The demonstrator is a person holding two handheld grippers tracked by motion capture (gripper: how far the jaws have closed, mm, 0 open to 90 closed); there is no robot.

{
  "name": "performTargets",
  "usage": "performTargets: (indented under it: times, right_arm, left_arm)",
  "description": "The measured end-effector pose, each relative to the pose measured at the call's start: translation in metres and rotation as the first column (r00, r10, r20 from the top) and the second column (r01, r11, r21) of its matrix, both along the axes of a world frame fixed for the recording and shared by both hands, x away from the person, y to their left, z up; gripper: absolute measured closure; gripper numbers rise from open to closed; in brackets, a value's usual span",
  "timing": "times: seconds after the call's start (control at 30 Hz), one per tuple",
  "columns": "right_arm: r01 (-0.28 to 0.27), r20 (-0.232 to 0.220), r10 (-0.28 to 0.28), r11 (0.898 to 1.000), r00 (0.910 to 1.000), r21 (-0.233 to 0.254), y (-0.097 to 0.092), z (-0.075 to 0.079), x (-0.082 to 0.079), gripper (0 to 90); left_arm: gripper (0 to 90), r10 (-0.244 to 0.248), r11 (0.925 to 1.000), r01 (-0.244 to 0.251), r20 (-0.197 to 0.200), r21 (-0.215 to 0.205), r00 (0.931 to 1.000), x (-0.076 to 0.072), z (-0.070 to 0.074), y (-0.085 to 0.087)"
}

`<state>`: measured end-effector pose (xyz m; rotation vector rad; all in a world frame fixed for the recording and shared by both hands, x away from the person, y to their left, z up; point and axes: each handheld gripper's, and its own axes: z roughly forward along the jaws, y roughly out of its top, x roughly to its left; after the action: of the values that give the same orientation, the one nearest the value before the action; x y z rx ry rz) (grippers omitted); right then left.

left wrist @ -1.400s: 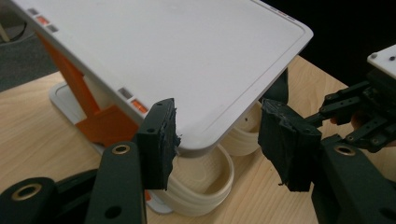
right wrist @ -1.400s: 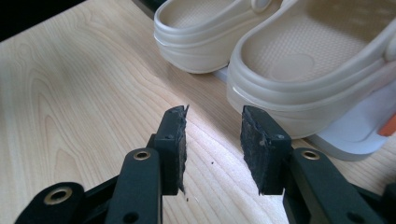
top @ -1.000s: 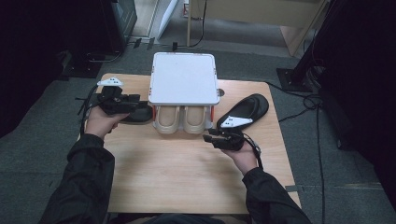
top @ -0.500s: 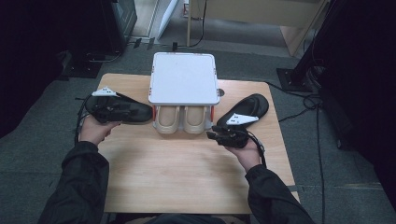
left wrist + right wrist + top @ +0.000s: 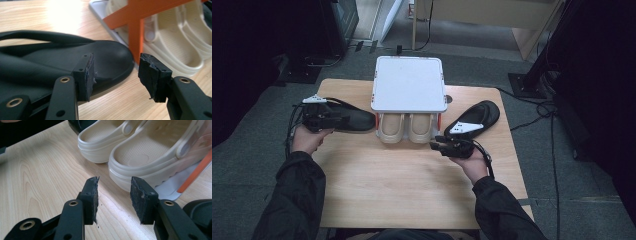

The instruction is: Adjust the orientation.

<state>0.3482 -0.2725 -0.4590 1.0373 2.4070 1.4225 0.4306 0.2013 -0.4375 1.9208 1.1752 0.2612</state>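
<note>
**Left Slipper Set Down Beside the Rack; Both Claws Free**

Since the earlier frames the left gripper has come down and outward, bringing the left black slipper from mid-air to lie flat on the table, toe just beside the rack; the right gripper has kept its place, short of the cream clogs parked under the rack's white top

Left gripper view: jaws stand apart; the left pad overlaps the slipper's toe but presses nothing; the orange rack leg rises just beyond the gap

Right gripper view: jaws apart with bare wood between them, aimed at the heel of the nearer clog; nothing held

The right black slipper lies on the table's right side, near the right hand, untouched

Judgement: the step in hand appears to be releasing the left slipper; to do it well, the claw should back straight off along the slipper's length, jaws kept wide, so no pad drags the toe; the orange leg is close, so sideways swing ought to be avoided; the cable should trail clear of the sole
</note>
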Motion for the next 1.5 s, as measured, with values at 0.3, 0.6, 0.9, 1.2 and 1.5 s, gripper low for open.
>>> performTargets:
  times: [0.3, 0.6, 0.9, 1.2, 1.5]
  right_arm:
    - [-0.013, 0.004, 0.013, 1.000, 0.9999, -0.007, 0.003, 0.000, -0.001, 58.2]
    - [-0.004, 0.012, 0.004, 1.000, 0.9999, -0.006, 0.002, 0.001, -0.001, 57.7]
    - [-0.003, 0.013, 0.004, 1.000, 0.9999, -0.023, 0.002, 0.000, -0.004, 57.6]
    - [0.003, 0.006, -0.002, 0.999, 1.0000, -0.032, 0.002, -0.002, -0.007, 57.7]
    - [0.003, 0.017, -0.003, 1.000, 0.9998, -0.027, 0.000, -0.001, -0.007, 57.3]
  left_arm:
    - [47.3, 0.075, 0.9970, -0.075, 0.002, 0.017, 0.9972, 0.002, -0.011, 0.022]
    - [46.9, 0.174, 0.9847, -0.174, -0.007, 0.015, 0.9848, 0.010, -0.026, 0.032]
    - [54.0, 0.101, 0.9948, -0.101, 0.004, 0.013, 0.9949, 0.020, -0.021, 0.004]
    - [57.5, 0.075, 0.9962, -0.074, -0.033, 0.046, 0.9966, 0.034, -0.039, -0.016]
    - [58.7, 0.073, 0.9961, -0.071, -0.038, 0.053, 0.9966, 0.026, -0.040, -0.009]
